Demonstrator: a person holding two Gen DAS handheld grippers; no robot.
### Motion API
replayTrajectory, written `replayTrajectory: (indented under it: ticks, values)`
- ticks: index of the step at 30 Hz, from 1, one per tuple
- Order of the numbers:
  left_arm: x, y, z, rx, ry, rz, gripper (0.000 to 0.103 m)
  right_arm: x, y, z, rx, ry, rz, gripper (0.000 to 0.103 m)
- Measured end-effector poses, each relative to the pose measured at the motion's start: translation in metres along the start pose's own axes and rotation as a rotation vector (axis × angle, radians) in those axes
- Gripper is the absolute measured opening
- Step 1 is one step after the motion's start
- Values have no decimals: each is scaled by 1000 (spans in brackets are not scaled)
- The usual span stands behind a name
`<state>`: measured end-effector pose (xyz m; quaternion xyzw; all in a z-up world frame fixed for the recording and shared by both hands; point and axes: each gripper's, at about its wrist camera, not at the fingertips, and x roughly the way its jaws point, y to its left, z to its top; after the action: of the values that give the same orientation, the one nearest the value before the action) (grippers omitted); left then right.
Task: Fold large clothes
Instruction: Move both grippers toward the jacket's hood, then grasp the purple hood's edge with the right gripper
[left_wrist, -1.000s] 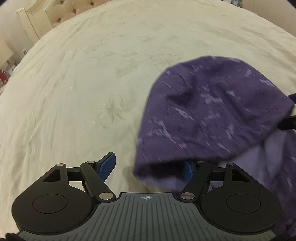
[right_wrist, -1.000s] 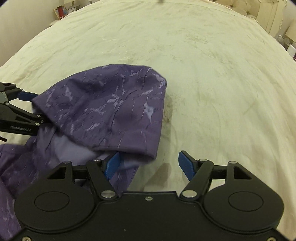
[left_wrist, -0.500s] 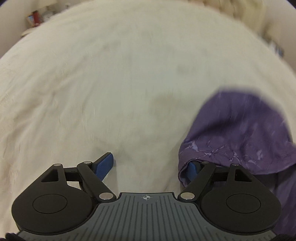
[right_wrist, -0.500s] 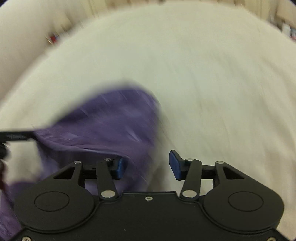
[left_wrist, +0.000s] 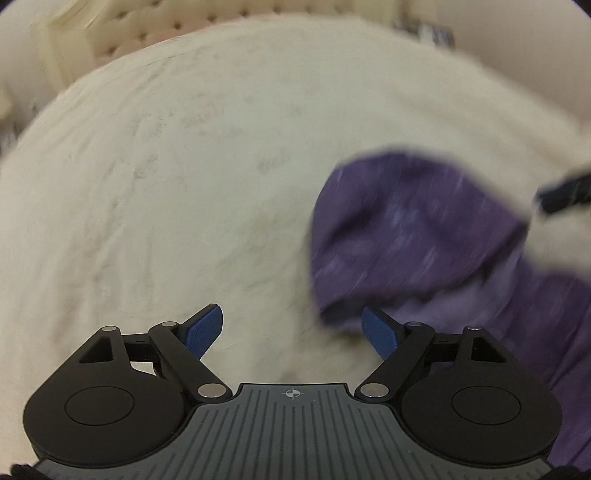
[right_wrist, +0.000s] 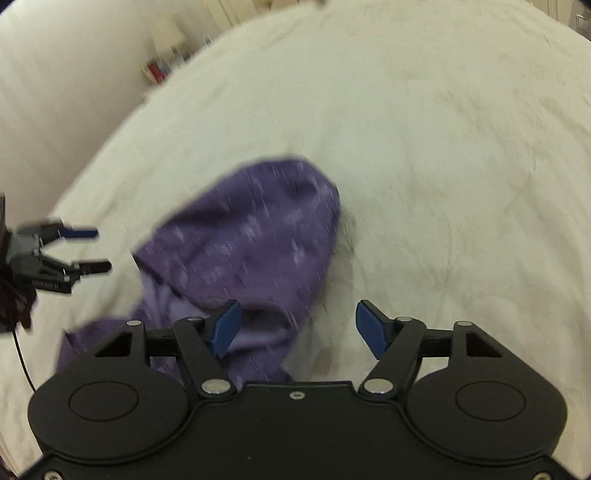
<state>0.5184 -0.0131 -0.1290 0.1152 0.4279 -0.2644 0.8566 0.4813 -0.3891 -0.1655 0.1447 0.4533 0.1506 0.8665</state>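
A purple patterned garment (left_wrist: 424, 240) with a rounded hood lies on the cream bed cover (left_wrist: 166, 184); it also shows in the right wrist view (right_wrist: 251, 243). My left gripper (left_wrist: 291, 328) is open and empty, just left of the hood's edge. My right gripper (right_wrist: 297, 328) is open and empty, its left finger (right_wrist: 223, 326) over the garment's lighter lining. The left gripper also shows at the left edge of the right wrist view (right_wrist: 85, 251), apart from the cloth. Both views are motion-blurred.
A tufted cream headboard (left_wrist: 147, 26) stands at the far end of the bed. A wall and small items on a shelf (right_wrist: 159, 66) lie beyond the bed's left edge. The bed cover (right_wrist: 461, 166) stretches wide to the right.
Both grippers have pulled back from the hood and the views have swung. The right gripper's jaws have widened since half a second ago. The garment lies loose on the bed.
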Motion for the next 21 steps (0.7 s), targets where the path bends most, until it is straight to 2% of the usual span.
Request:
replayTrajectory:
  ticks: [2, 4, 7, 10, 12, 15, 17, 19, 21]
  values:
    - [8, -5, 11, -115, -29, -61, 83, 3, 0, 14, 45, -32, 12, 72]
    - [22, -13, 18, -186, -30, -106, 83, 16, -2, 29, 82, -58, 4, 72]
    - [52, -30, 21, -216, -7, -101, 83, 44, -7, 43, 111, -58, -20, 70]
    - [85, -38, 14, -254, 54, -71, 82, 66, -14, 48, 138, -12, -32, 56]
    - [105, -37, 3, -261, 84, -47, 82, 83, -21, 43, 136, 35, -71, 43]
    - [118, -37, -6, -217, 71, -33, 85, 99, -32, 30, 131, 80, -106, 40]
    - [117, -42, -5, -187, 73, -23, 86, 100, -34, 29, 154, 73, -105, 40]
    - [113, -42, -1, -184, 80, -21, 85, 96, -28, 33, 146, 57, -119, 51]
    - [102, -42, 3, -198, 60, -17, 85, 86, -16, 41, 91, 2, -122, 68]
